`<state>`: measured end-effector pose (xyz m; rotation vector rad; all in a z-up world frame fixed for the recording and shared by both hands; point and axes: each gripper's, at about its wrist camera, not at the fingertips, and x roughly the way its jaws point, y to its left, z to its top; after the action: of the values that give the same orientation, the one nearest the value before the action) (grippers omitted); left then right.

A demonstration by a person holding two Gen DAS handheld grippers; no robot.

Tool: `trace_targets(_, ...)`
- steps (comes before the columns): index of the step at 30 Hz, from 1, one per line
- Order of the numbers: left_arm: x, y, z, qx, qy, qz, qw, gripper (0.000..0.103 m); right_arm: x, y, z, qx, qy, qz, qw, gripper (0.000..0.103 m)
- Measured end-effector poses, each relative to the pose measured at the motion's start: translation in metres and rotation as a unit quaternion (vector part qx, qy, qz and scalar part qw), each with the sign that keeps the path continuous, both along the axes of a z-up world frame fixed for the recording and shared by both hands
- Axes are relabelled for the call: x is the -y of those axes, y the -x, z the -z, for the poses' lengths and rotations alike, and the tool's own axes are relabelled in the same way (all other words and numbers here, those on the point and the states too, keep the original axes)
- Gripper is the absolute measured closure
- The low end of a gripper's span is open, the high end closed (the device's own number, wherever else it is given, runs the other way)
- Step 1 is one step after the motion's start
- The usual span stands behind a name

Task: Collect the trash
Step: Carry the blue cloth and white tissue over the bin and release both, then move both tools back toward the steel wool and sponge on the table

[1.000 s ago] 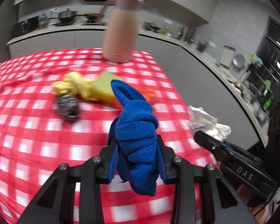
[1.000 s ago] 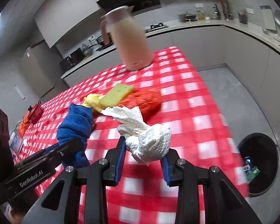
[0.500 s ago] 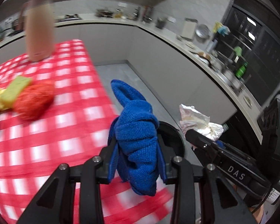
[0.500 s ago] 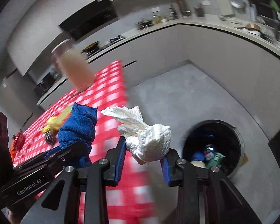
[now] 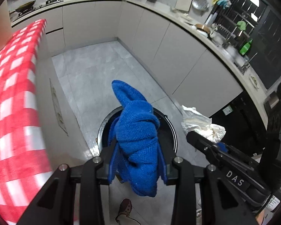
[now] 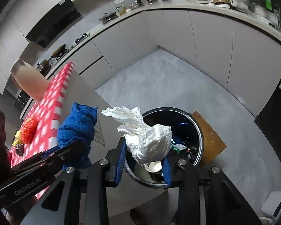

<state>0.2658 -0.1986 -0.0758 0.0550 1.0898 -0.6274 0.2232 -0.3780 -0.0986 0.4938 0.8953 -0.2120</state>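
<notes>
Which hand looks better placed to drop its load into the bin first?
Probably right. The right gripper, holding the crumpled white paper, is over the black bin. The left gripper with the blue cloth sits nearer the bin's table-side rim.

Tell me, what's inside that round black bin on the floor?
Inside the black bin, a white cup and green-and-red packaging scraps show. The held white paper wad covers much of the rest.

Left gripper (image 5: 137,161) clamped on bunched blue cloth (image 5: 136,136), above round black bin (image 5: 173,133) on grey floor; right gripper (image 5: 204,136) alongside holding crumpled white paper (image 5: 198,121); red-checked tablecloth (image 5: 11,101) at left.
</notes>
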Motion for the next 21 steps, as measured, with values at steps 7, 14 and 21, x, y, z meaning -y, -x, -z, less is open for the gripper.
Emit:
trace_targets(7,0.019,-0.008,0.027,-0.022,-0.038,-0.021,0.9988,0.050,0.032,-0.028,0.038,-0.024,-0.023,-0.010,0.999,0.055)
trace_targets(14,0.023,-0.013,0.023,-0.008,-0.047,-0.042,0.9980,0.035,0.050,-0.036,0.048,-0.027,-0.023,-0.001,0.999,0.046)
trace_targets(21,0.010,-0.008,-0.014,0.018,-0.025,-0.061,0.9977,0.035,0.048,-0.033,0.026,-0.009,-0.016,-0.003,1.000,0.046)
